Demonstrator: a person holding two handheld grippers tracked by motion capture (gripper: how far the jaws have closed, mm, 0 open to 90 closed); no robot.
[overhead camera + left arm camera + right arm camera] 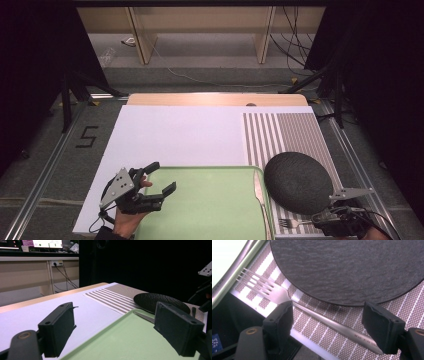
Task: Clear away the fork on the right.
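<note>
Currently right gripper (328,325) straddles, jaws wide, the fork (294,303) lying on the striped placemat (322,337) beside the slate plate (352,267); next: close on handle; left gripper (159,182) idle, open.

green tray (210,210); dark grey plate (298,182); silver fork (312,312); brown-white striped placemat (280,132); black claws.

This looks like a lab. Black curtains (30,75) hang on both sides, metal rails (47,160) run along the floor, cables (295,40) trail about, and screens (47,243) glow on a desk (30,267).
</note>
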